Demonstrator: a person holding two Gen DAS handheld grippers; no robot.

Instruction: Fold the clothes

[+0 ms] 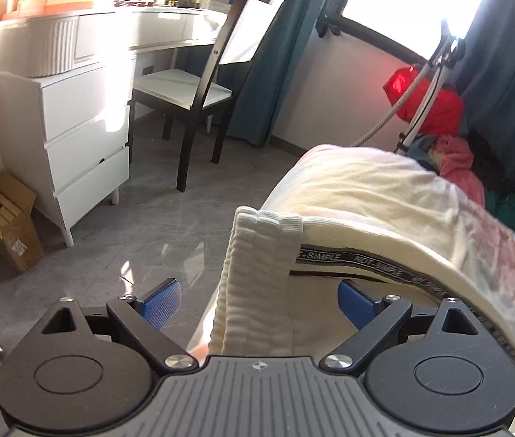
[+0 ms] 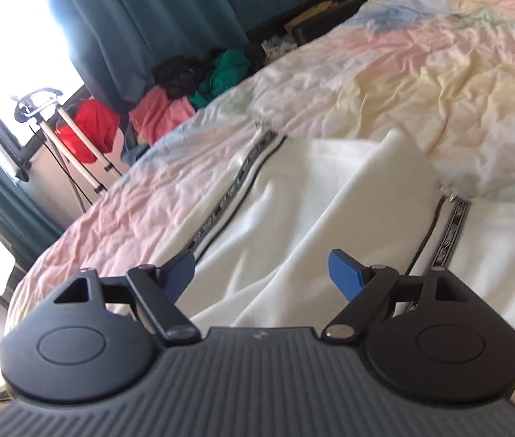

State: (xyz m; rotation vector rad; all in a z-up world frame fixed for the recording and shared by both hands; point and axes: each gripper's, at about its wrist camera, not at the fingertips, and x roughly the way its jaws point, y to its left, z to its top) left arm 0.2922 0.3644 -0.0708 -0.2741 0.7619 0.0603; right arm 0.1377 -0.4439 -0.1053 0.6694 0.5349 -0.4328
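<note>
Folding looks only begun. Cream garment [image 2: 293, 196] lies spread on the bed [image 2: 439, 73], 2 trimmed edges apart, ribbed cuff [image 1: 257, 273] hanging at the mattress edge. Left gripper [image 1: 259, 306], jaws wide, straddles this cuff at 12 o'clock; right gripper [image 2: 261, 273], also wide, hovers over the cloth.
</note>
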